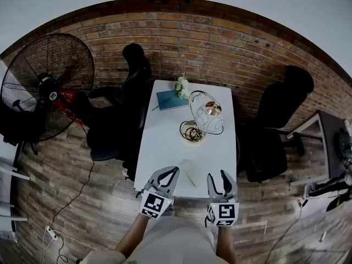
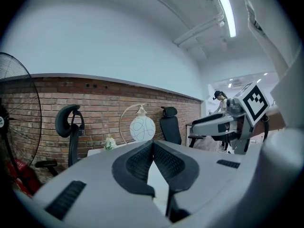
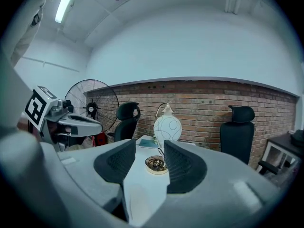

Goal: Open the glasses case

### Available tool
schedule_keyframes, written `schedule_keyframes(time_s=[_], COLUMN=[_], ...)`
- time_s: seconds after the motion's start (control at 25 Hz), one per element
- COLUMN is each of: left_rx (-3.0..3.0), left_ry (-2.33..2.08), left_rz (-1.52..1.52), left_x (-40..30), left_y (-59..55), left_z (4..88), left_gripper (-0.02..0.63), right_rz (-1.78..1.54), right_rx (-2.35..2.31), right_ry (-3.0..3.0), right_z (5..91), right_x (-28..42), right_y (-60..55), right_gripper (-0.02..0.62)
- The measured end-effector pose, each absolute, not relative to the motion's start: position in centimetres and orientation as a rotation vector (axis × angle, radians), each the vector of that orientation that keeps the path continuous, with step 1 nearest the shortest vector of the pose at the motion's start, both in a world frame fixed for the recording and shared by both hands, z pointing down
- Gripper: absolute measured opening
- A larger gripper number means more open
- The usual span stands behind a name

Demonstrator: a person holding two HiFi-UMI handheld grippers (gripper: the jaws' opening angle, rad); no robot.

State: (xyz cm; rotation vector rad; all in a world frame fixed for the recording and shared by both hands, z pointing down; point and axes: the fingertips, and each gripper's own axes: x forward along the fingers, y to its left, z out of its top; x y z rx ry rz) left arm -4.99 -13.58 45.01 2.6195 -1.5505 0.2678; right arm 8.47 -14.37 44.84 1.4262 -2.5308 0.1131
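A pale glasses case (image 1: 190, 173) lies shut near the front edge of the white table (image 1: 165, 142). It is white on white and hard to make out. My left gripper (image 1: 174, 170) hovers at the front edge just left of the case; its jaw tips touch with nothing between them, which the left gripper view (image 2: 153, 144) also shows. To the right of the case my right gripper (image 1: 218, 175) is held over the same edge. It stands open (image 3: 149, 145) and empty, with only the table top showing through the gap.
Further back on the table are a gold dish (image 1: 192, 131) of rings, a ring-framed globe lamp (image 1: 206, 111), a teal notebook (image 1: 171, 99) and small flowers (image 1: 182, 86). Black office chairs (image 1: 129, 87) (image 1: 280, 120) flank the table. A large fan (image 1: 47, 87) stands at the left.
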Motion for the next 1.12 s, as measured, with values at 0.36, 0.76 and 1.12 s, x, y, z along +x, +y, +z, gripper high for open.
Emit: schedule_keyframes(time_s=[0.36, 0.76, 1.12], left_rx=[2.622, 2.611, 2.593], left_ry=[-1.455, -1.329, -1.241], left_rz=[0.281, 0.351, 0.41], left_x=[-6.7, -7.1, -6.8], left_y=[-16.8, -19.2, -19.1], left_z=[48.3, 53.3, 57.2], left_gripper=[0.006, 0.006, 0.005], right_rz=[0.178, 0.229, 0.262], right_rx=[1.442, 1.419, 1.373], right_ry=[-2.448, -2.341, -2.289], right_z=[48.1, 52.7, 56.1], right_x=[7.0, 6.5, 6.1], right_y=[-16.9, -18.3, -18.1], right_gripper=[0.192, 0.192, 0.192])
